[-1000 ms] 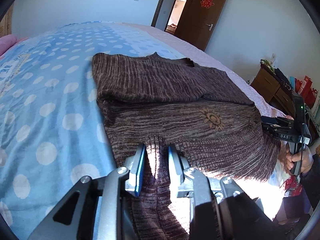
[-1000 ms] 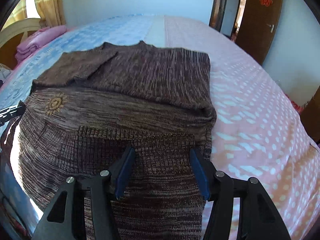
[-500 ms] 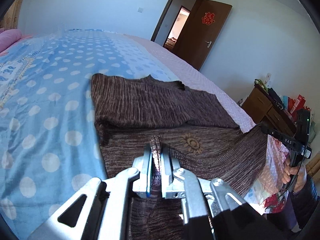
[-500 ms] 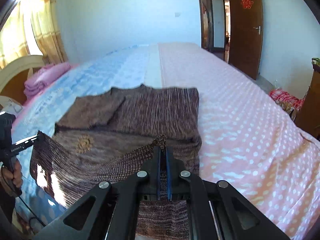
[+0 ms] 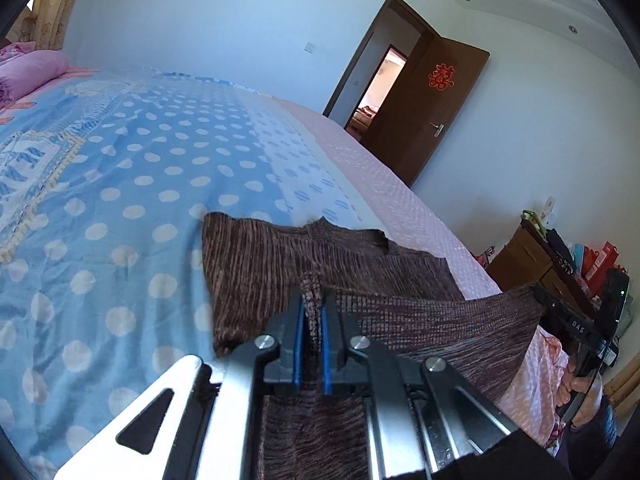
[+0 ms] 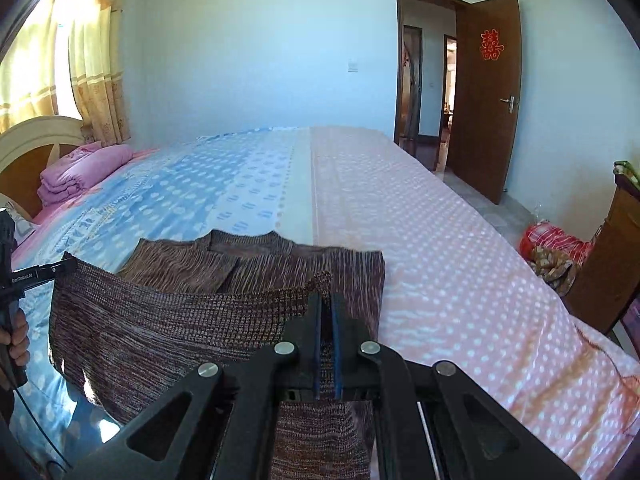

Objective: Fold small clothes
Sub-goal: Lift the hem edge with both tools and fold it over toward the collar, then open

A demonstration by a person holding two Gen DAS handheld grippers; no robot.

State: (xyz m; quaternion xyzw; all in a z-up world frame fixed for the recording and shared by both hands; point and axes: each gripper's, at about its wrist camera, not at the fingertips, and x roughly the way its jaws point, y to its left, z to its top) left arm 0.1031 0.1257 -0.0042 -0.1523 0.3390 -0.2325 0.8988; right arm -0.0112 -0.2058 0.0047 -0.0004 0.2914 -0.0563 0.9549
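A brown knitted sweater [image 6: 256, 268] lies on a big bed with a blue and pink dotted sheet [image 6: 420, 240]. The top part of the sweater, with the neck hole, rests flat on the bed. The bottom edge is lifted up off the bed and stretched tight like a little wall in front of the flat part.

The left gripper [image 5: 311, 304] has its blue jaws pressed together on one corner of that bottom edge, so a bit of knit sticks up between them. The right gripper [image 6: 327, 308] pinches the other corner the same way, with its jaws squeezed on the knit.

A folded pink blanket [image 6: 80, 172] sits at the head of the bed, far from the sweater. A brown wooden door with a red paper sign [image 6: 488, 92] stands open past the far side of the bed.
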